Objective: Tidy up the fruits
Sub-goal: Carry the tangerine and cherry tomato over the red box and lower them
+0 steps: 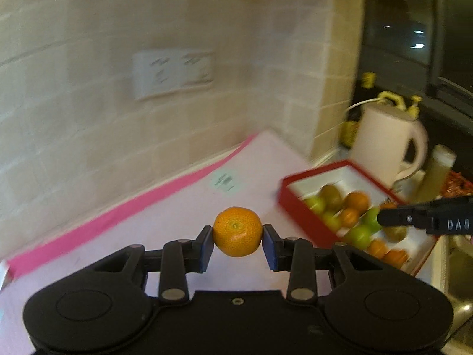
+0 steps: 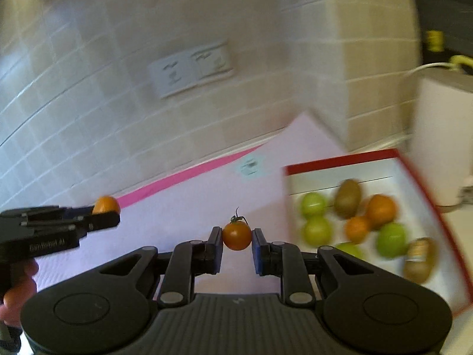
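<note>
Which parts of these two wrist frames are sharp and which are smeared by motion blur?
Left wrist view: the left gripper and its mandarin are crisp; the tiled wall, wall socket and red box of fruit are smeared. Right wrist view: the right gripper and its cherry tomato are sharp, the box fruit and kettle blurred; fisheye bends the tile lines.

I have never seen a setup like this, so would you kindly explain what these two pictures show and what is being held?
A person holds a two-finger grasping tool in each hand, and a camera on each looks forward along its fingers. The left tool grips a mandarin. The right tool grips a small tomato with a stem. Both hang above a pale pink mat on a counter. To the right sits a red box holding green fruit, oranges and kiwis, with a white kettle behind it.
</note>
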Motion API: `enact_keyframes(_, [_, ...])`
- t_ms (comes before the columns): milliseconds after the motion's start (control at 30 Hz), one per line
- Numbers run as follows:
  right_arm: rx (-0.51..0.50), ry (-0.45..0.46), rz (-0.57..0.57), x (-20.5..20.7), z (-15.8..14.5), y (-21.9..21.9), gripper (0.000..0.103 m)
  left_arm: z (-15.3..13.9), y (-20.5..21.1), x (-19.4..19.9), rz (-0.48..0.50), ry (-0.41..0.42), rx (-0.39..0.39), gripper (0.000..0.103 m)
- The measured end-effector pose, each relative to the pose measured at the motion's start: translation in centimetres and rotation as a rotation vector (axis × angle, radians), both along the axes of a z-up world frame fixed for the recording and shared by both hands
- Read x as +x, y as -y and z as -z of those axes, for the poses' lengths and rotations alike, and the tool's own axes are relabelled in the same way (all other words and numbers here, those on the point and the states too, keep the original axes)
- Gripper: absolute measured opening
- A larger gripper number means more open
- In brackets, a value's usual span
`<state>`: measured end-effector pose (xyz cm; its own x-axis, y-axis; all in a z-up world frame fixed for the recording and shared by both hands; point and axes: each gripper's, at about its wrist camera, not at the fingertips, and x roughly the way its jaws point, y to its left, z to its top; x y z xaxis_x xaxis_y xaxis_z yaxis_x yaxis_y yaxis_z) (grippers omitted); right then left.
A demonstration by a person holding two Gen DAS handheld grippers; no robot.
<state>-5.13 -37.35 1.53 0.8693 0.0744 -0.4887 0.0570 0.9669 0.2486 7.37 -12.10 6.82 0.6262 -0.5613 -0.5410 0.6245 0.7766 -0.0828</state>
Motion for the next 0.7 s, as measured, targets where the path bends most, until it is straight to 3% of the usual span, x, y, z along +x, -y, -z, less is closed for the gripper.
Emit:
enact_keyframes(367, [0.020,0.054,0.247,-4.1,-1.1,12.1,0.023,-4.3,13.4,0.9,0.219,0.089,-0.018,0.043])
enact_keyframes(533, [0.037,0.053,0.265,-3.5,-0.7,15.0,0.023,-3.7,18.2,3.0,0.258,0.018,-0.030,0.043])
enact_keyframes(700, [0.076,0.001,0.239,-1.8,1.6,15.9,0.023,-0.5,21.1,6.4,0.289,-0.198,-0.068,0.043])
